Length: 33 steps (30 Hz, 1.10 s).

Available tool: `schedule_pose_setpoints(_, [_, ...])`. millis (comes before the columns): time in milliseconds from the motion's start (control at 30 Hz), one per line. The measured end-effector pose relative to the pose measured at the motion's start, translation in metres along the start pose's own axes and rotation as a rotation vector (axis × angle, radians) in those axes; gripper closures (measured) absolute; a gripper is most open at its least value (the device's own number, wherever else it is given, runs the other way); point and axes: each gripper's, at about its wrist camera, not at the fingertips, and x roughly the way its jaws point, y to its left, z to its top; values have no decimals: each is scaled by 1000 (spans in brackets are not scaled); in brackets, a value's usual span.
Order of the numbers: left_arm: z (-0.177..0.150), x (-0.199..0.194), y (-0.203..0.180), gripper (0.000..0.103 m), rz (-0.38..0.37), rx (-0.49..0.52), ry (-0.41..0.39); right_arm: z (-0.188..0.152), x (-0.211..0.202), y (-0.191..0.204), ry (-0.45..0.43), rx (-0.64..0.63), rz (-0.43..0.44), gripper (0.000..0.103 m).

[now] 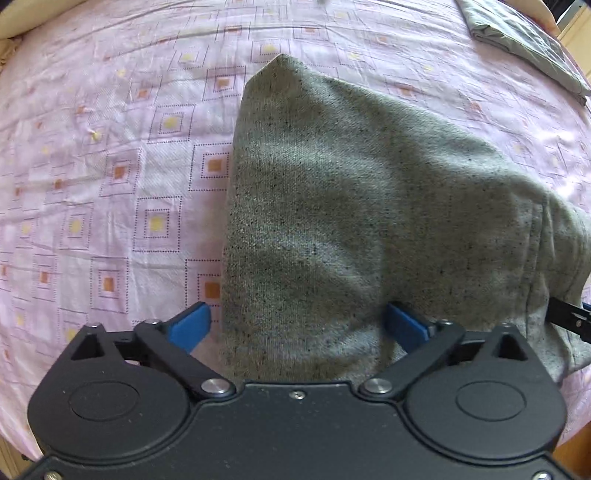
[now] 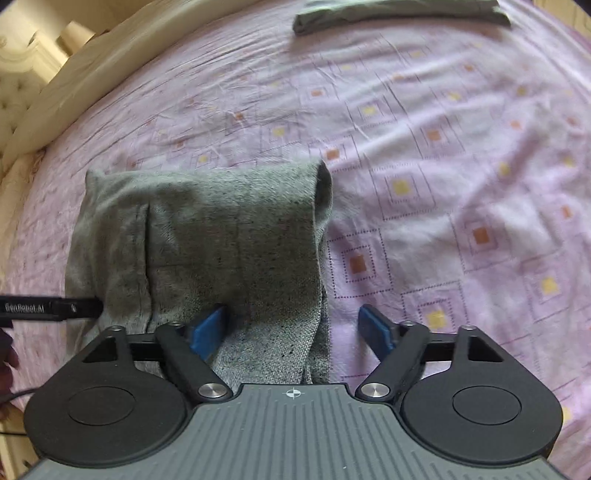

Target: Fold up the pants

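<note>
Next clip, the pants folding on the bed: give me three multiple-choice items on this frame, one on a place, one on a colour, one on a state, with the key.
1. Where does the second folded garment lie?
A. at the far end of the bed
B. under the grey pants
C. on the floor

2. What colour is the bedsheet?
A. plain white
B. pink with small squares
C. dark blue

3. How do the fingers of the left gripper stand?
A. shut on the sheet
B. out of view
C. open, either side of the grey pants

Key: A, it lies far beyond the pants; B, the pink pattern shows throughout; C, both blue fingers are spread apart.
</note>
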Motion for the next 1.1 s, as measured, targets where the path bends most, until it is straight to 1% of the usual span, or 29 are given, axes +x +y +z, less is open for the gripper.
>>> schedule_pose_setpoints(100, [0, 6, 7, 0, -49, -16, 1, 0, 3, 5, -14, -25, 10, 16])
schedule_pose_setpoints(233, [2, 13, 17, 0, -109, -71, 18, 2, 6, 7, -37, -34, 31, 12])
schedule_pose_setpoints(333, [3, 13, 17, 1, -120, -97, 22, 6, 7, 5, -21, 1, 36, 11])
schedule_pose_setpoints(367, [2, 11, 17, 6, -127, -100, 21, 8, 8, 5, -11, 6, 38, 11])
schedule_pose_setpoints(400, [2, 9, 17, 16, -143, -98, 16, 10, 8, 4, 0, 13, 42, 11])
schedule_pose_setpoints(433, [1, 6, 17, 22, -166, -93, 10, 11, 7, 4, 10, 21, 45, 22])
schedule_pose_setpoints(467, [0, 1, 18, 34, -180, -92, 2, 12, 5, 4, 13, 25, 69, 37])
schedule_pose_setpoints(500, [-2, -3, 19, 46, -193, -92, -10, 12, 3, 3, 17, 41, 117, 64])
schedule_pose_setpoints(533, [-3, -8, 20, 51, -207, -95, -23, 12, -2, 5, 7, 54, 116, 70])
schedule_pose_setpoints(600, [-6, -21, 24, 66, -201, -110, -53, 11, -11, 13, -13, 31, 103, 74])
schedule_pose_setpoints(633, [-8, -28, 24, 68, -197, -110, -70, 10, -18, 18, -29, 20, 88, 77])
schedule_pose_setpoints(667, [-11, -35, 23, 73, -188, -96, -88, 10, -25, 25, -45, 12, 75, 78])
schedule_pose_setpoints(700, [-12, -42, 23, 75, -181, -77, -102, 10, -33, 33, -63, 0, 63, 79])
schedule_pose_setpoints(800, [-12, -63, 31, 79, -176, -53, -132, 7, -53, 62, -107, -57, 39, 82])
schedule_pose_setpoints(900, [-7, -84, 57, 80, -160, -57, -173, 10, -65, 99, -121, -92, 51, 83])
schedule_pose_setpoints(1000, [6, -100, 99, 80, -136, -73, -225, 16, -67, 140, -130, -123, 99, 83])
schedule_pose_setpoints(1100, [20, -120, 151, 80, -95, -95, -270, 28, -55, 185, -136, -136, 164, 83])
